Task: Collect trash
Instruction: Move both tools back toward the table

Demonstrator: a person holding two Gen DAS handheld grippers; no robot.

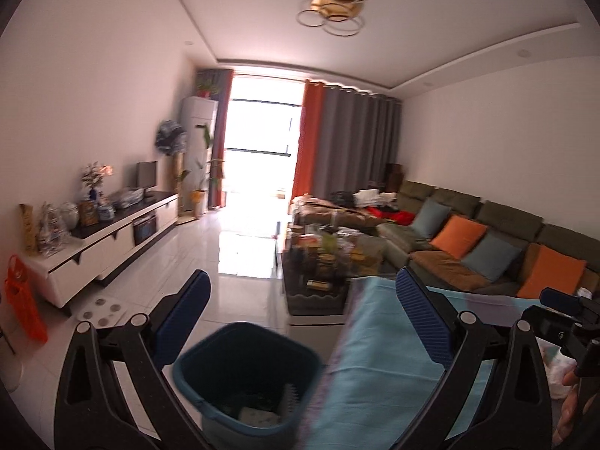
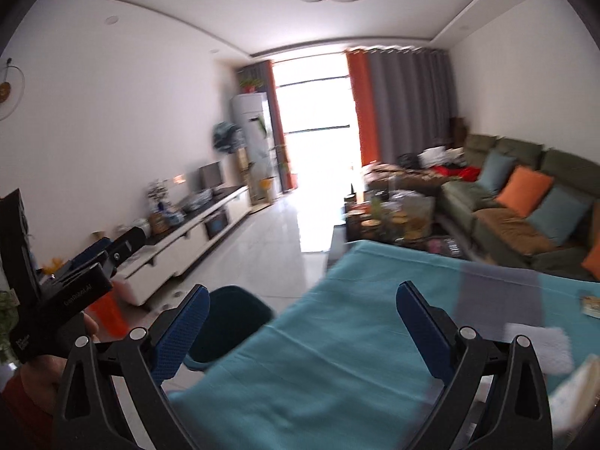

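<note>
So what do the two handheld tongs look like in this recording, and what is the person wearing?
Both the left tongs and the right tongs have black triangular cut-out arms with silver pivot caps and blue ribbed pads. The left unit's black body carries white lettering. A dark red sleeve shows.

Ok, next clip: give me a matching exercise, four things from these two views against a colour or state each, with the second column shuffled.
Things:
1. trash bin
2. left gripper
3. tablecloth
4. curtain edge by the window

Colours or states:
A. orange
B. light blue-green, spread over the table
C. dark teal, on the floor, some rubbish inside
D. open, nothing between its fingers

Pairs: 1-C, 2-D, 3-B, 4-A
</note>
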